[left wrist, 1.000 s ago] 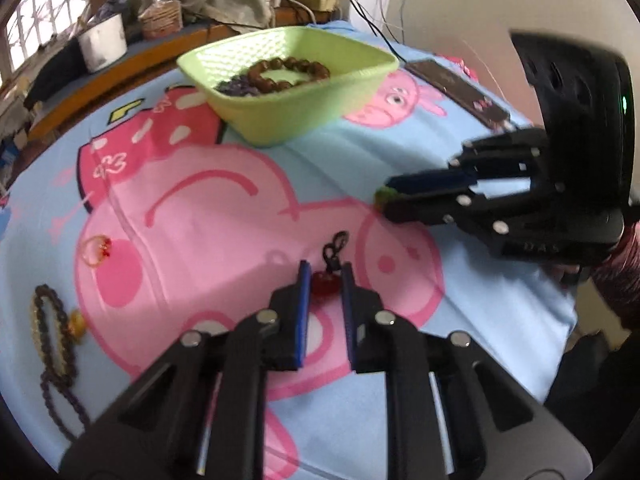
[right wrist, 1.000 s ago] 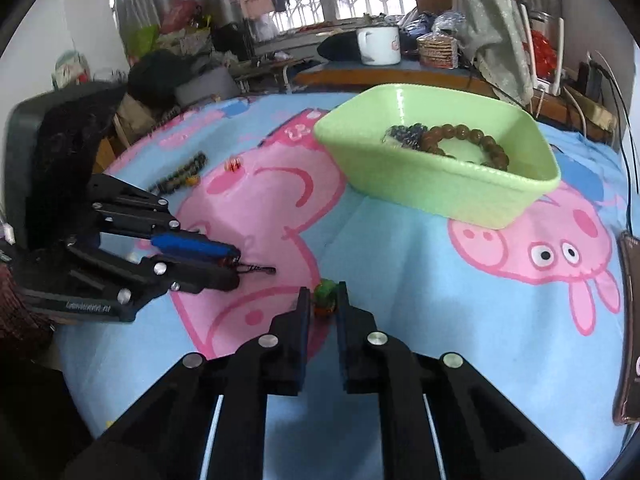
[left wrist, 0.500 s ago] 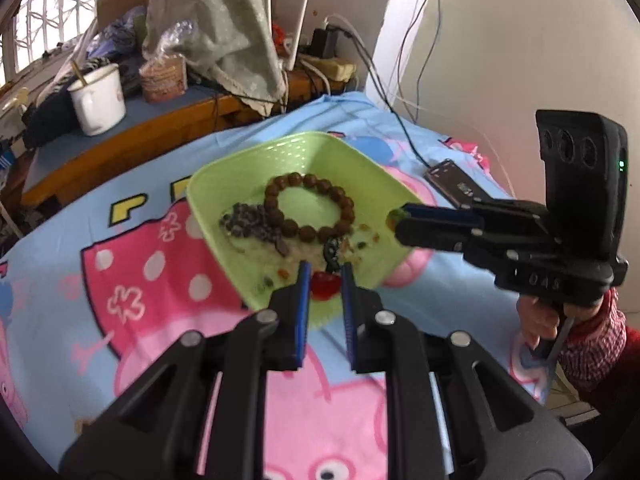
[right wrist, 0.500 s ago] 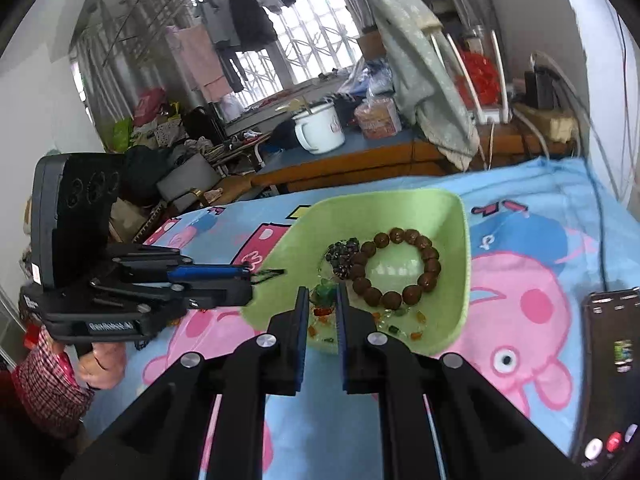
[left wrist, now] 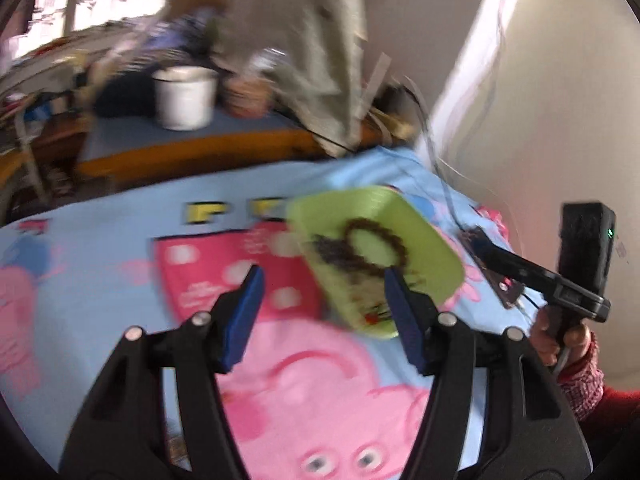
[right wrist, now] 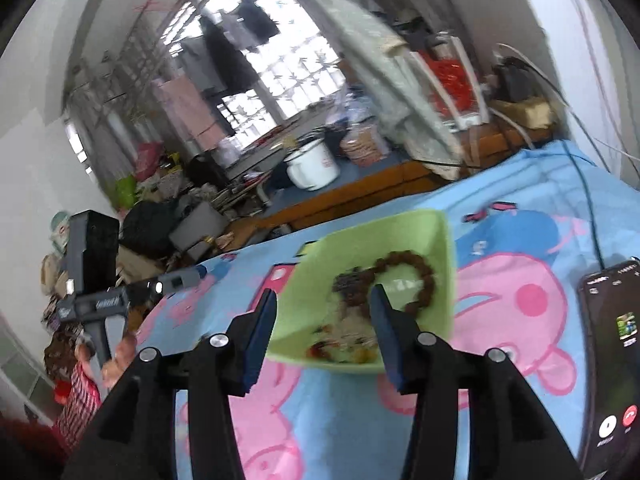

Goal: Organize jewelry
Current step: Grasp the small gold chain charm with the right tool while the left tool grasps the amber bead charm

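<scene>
Green tray (left wrist: 372,216) on the worktop (left wrist: 100,248) collects our jewelry: bead bracelet (right wrist: 416,276) and small pieces inside. Left tool (left wrist: 324,312) and right tool (right wrist: 324,332) above it, both opening, nothing between jaws.

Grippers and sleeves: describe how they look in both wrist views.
Each gripper, left gripper and right gripper, has black angular fingers with silver bolts and blue pads. Seen from the side, a black box with a green light tops the right one. The sleeves are red-and-white patterned.
</scene>
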`<state>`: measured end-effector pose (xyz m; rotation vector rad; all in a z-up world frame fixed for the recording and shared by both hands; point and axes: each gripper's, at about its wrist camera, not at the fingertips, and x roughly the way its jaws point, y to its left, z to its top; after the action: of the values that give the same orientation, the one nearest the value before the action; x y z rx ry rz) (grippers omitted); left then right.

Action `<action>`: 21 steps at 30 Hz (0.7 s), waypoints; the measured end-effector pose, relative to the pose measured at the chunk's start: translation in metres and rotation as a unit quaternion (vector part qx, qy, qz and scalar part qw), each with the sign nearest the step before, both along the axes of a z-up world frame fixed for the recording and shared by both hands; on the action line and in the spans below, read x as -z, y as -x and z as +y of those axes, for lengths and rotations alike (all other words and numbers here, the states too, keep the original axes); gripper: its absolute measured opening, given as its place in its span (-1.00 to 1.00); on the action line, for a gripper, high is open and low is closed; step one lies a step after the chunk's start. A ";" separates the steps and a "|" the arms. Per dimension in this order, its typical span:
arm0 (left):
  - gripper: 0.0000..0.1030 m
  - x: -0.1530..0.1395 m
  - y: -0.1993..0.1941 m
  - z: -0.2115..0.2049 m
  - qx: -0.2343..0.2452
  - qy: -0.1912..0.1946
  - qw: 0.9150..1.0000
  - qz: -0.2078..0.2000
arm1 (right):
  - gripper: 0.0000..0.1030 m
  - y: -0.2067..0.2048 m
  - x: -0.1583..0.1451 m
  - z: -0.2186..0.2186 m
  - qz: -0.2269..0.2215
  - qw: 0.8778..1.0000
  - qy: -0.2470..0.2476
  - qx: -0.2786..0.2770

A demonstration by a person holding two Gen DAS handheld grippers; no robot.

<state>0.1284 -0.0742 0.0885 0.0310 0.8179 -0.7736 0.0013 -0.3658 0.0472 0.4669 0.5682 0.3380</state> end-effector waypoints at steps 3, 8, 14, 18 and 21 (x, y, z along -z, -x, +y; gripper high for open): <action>0.16 0.002 0.007 0.049 -0.048 -0.016 0.999 -0.007 | -0.66 0.000 -0.004 0.030 -0.005 0.999 0.014 -0.041; 0.15 0.031 0.012 0.107 -0.099 -0.025 0.995 0.016 | -0.99 -0.019 0.012 0.112 0.031 0.987 0.090 -0.129; 0.05 0.046 0.028 0.126 -0.096 -0.023 0.995 0.012 | -1.00 -0.066 0.039 0.198 0.063 0.966 0.170 -0.185; 0.05 0.051 0.053 0.115 -0.060 -0.040 0.997 -0.023 | -1.00 -0.090 0.048 0.224 0.073 0.959 0.187 -0.200; 0.05 0.064 0.071 0.091 -0.022 -0.097 0.994 -0.054 | -1.00 -0.103 0.056 0.235 0.080 0.952 0.203 -0.213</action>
<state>0.0571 0.0170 0.0241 0.2259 0.7853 -0.6443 0.1047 -0.1312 -0.0085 -0.0344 0.8770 0.5831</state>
